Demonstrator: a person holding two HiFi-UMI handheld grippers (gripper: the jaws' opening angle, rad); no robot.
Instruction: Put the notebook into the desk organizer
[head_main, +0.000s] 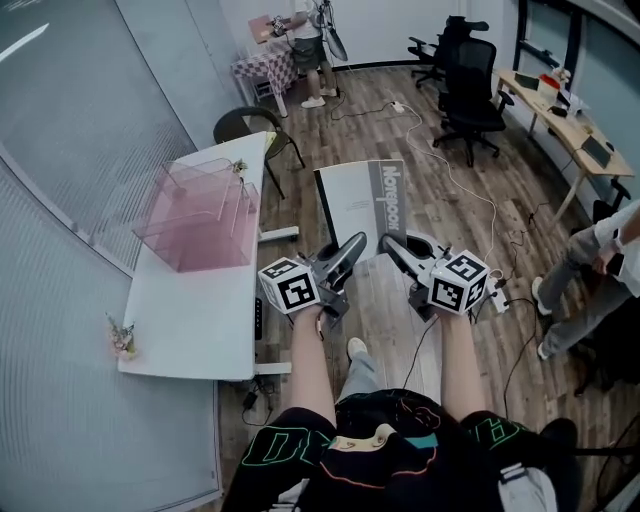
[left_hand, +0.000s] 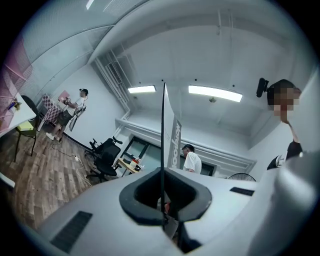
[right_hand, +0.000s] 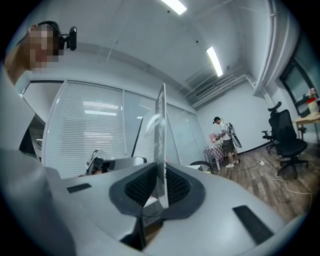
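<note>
claws: left claw (head_main: 348, 250) and right claw (head_main: 394, 246) are both clamped shut on the notebook's bottom edge, one near each corner. Each claw's own view shows the sheet running straight up between the pads.
where it is: the notebook (head_main: 362, 208) is up in the air over the floor, off to the right of the tabletop (head_main: 190, 320). It's well apart from the organizer (head_main: 200, 215), so I'd say we're mid-carry and nothing has gone in yet.
risk 1: the only grip is a thin pinch down low, with the whole book standing above it. One quick swing and it could flop over or pivot in the pads.
risk 2: two claws on one book, so if they drift out of step the cover gets twisted or pulled free on one side.
risk 3: the organizer looks like light clear plastic sitting loose. If the book clips its rim or a divider, I'd bet it slides or tips instead of taking the book.
risk 4: coming in at a slant could jam the book across a slot.
notebook looks: thin, grey-white cover with dark edge trim, big lettering up the right side, standing roughly upright.
handling guess: bendy, not stiff.
</note>
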